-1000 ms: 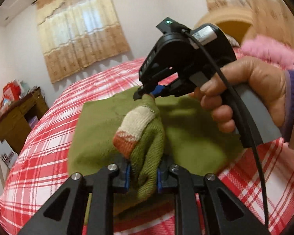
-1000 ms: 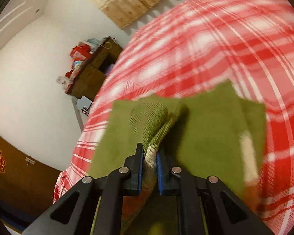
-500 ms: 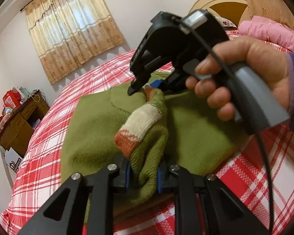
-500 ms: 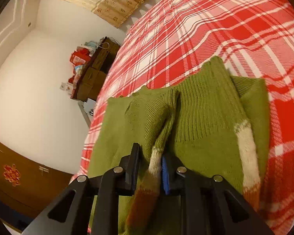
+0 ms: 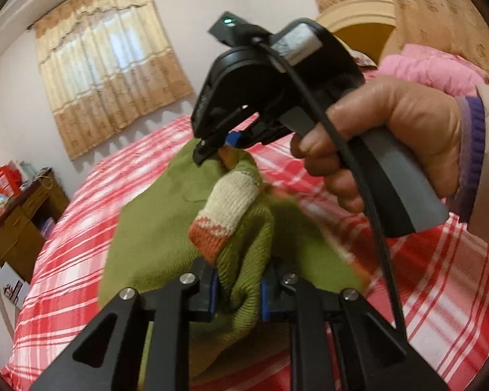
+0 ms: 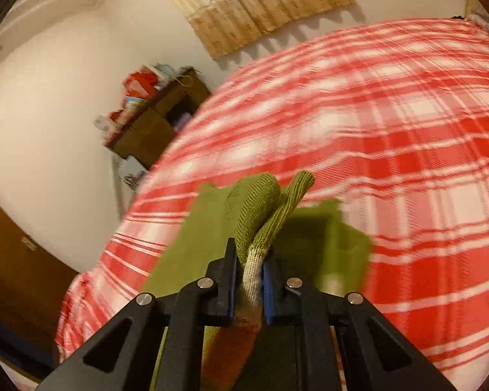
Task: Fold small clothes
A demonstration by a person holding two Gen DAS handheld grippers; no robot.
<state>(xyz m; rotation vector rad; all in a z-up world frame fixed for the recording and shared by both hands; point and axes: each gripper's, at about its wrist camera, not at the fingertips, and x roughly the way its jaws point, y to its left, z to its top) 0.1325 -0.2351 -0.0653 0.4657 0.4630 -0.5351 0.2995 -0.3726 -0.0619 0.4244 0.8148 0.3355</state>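
A small green knitted sweater [image 5: 153, 228] with cream and orange cuff bands lies partly on the red plaid bed. My left gripper [image 5: 238, 290] is shut on a bunched green fold of it, next to the cream and orange cuff [image 5: 225, 208]. My right gripper [image 5: 218, 150] is held above and ahead, shut on the sleeve end. In the right wrist view my right gripper [image 6: 249, 280] pinches the cream band of the sleeve [image 6: 264, 224], which stands up between the jaws. The sweater body [image 6: 195, 247] hangs below, blurred.
The red and white plaid bedspread [image 6: 391, 150] fills most of the view. A wooden side table [image 5: 19, 221] with red items stands at the left by the wall. A pink quilt [image 5: 430, 68] and the headboard are at the right. Curtains [image 5: 107, 78] hang behind.
Both grippers have lifted with the sleeve still pinched. The right gripper rose and tilted toward the far bed, and the sweater now hangs lower and more bunched.
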